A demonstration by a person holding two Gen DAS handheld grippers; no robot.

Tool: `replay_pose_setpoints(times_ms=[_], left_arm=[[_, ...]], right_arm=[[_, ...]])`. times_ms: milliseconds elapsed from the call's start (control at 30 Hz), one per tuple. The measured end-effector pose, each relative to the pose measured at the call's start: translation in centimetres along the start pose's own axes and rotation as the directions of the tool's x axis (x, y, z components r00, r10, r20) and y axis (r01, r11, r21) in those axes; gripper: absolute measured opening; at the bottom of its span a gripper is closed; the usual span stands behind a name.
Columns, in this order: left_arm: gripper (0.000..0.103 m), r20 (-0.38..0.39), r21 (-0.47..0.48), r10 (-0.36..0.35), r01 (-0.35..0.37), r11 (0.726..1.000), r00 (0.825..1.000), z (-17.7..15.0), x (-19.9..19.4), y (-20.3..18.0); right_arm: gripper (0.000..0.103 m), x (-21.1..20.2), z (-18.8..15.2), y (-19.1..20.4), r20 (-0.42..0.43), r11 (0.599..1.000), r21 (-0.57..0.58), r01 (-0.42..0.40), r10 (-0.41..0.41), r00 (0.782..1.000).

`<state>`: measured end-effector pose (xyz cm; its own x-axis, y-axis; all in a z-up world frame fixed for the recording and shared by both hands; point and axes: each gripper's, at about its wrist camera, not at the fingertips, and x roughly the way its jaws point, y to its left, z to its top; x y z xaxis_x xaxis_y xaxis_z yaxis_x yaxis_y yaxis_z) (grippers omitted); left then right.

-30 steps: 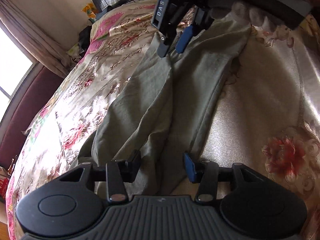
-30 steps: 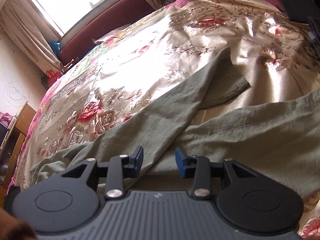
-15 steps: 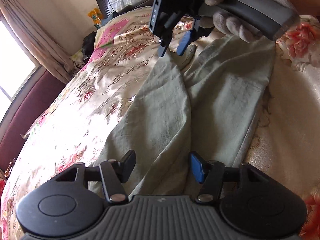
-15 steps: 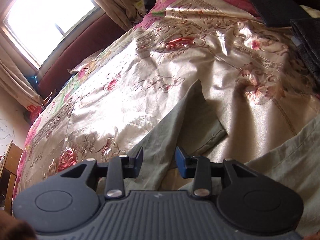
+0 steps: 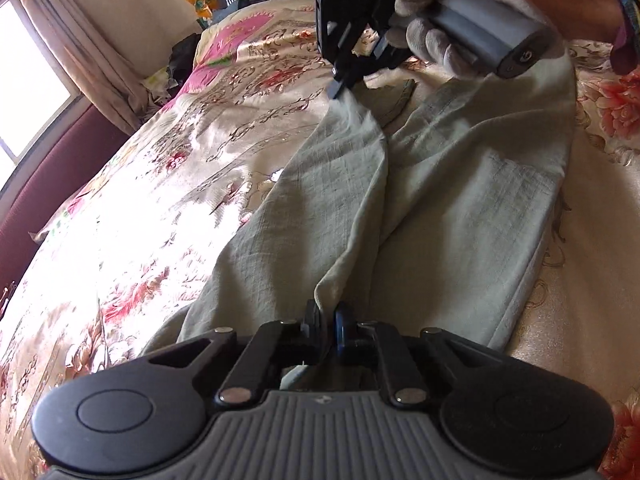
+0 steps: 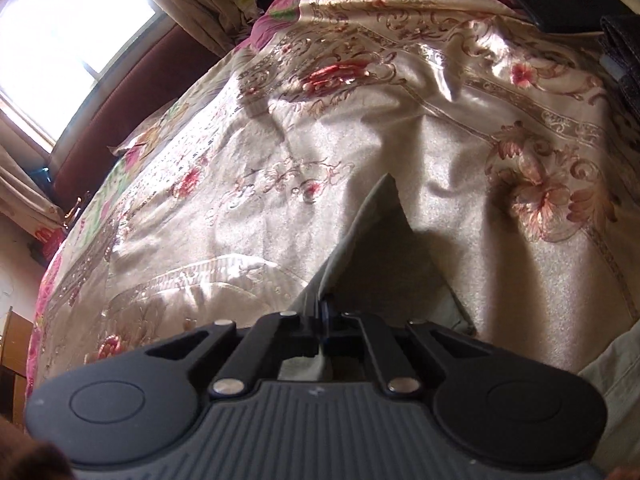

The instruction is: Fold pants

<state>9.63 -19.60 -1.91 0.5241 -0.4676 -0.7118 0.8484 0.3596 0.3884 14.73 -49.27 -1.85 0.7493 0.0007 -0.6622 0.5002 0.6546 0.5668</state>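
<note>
Soft, light, limp grey-green linen pants; best taken at edges. Left gripper closing on a fold, lower centre; right gripper clamped on leg edge.

Daylight pours in from the window at upper left, totally blown out white. Glare washes out the shiny bedspread in the left view. Fisheye bends the edges hard. The right view's lower middle sits in soft shadow, slightly blurry.
</note>
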Motion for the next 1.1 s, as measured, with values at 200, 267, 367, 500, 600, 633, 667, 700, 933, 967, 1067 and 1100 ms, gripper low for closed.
replay_pose_setpoints(times_ms=[200, 267, 367, 500, 600, 633, 667, 700, 933, 967, 1067, 1100], left_arm=[[0.024, 0.075, -0.036, 0.144, -0.141, 0.989, 0.987, 1.6, -3.3, 3.8], [0.024, 0.127, -0.075, 0.165, -0.156, 0.985, 0.978, 2.2, -5.6, 4.9], [0.024, 0.186, -0.051, 0.197, -0.190, 0.980, 0.963, 2.3, -7.7, 3.8], [0.025, 0.131, 0.007, 0.082, -0.084, 0.996, 0.988, 1.6, -5.5, 0.1], [0.027, 0.034, 0.097, 0.013, -0.016, 0.995, 0.999, 0.3, -2.5, -3.9], [0.027, 0.016, 0.126, 0.010, -0.011, 0.992, 1.000, 0.0, -2.1, -5.0], [0.027, 0.009, 0.152, 0.011, -0.012, 0.988, 1.000, -0.2, -2.0, -5.8], [0.027, 0.013, 0.178, 0.019, -0.021, 0.984, 1.000, -0.3, -2.0, -6.4], [0.027, 0.008, 0.158, 0.018, -0.019, 0.987, 1.000, 0.4, -2.2, -5.5], [0.027, 0.004, 0.154, 0.023, -0.023, 0.988, 1.000, 0.5, -2.2, -5.4], [0.027, 0.009, 0.163, 0.040, -0.041, 0.986, 0.999, 0.7, -2.0, -5.2], [0.027, 0.007, 0.154, 0.037, -0.038, 0.987, 0.999, 0.8, -1.9, -5.0]], right_arm=[[0.003, -7.4, 3.1, 5.9, 0.147, 0.968, -0.079, -0.238, 0.247, 0.958], [0.003, -11.5, 3.6, 7.3, 0.226, 0.943, -0.134, -0.305, 0.329, 0.917], [0.003, -17.7, 2.5, 6.5, 0.321, 0.916, -0.191, -0.352, 0.397, 0.860], [0.003, -20.7, -1.4, 0.6, 0.347, 0.961, -0.120, -0.250, 0.276, 0.896], [0.004, -17.0, -5.2, -6.9, 0.207, 0.993, 0.082, -0.085, 0.066, 0.976], [0.004, -15.7, -6.4, -9.1, 0.154, 0.989, 0.141, -0.033, 0.011, 0.988], [0.004, -14.8, -7.6, -10.9, 0.119, 0.981, 0.192, 0.007, -0.030, 0.992], [0.004, -14.5, -8.4, -12.1, 0.111, 0.976, 0.218, 0.014, -0.039, 0.993], [0.005, -14.6, -7.5, -13.5, 0.171, 0.965, 0.254, -0.065, 0.021, 0.985], [0.007, -14.3, -7.2, -13.4, 0.166, 0.969, 0.242, -0.059, 0.019, 0.986], [0.008, -13.6, -6.8, -13.2, 0.168, 0.975, 0.218, -0.043, 0.006, 0.986], [0.008, -13.3, -6.5, -13.1, 0.162, 0.976, 0.216, -0.038, 0.003, 0.987]])
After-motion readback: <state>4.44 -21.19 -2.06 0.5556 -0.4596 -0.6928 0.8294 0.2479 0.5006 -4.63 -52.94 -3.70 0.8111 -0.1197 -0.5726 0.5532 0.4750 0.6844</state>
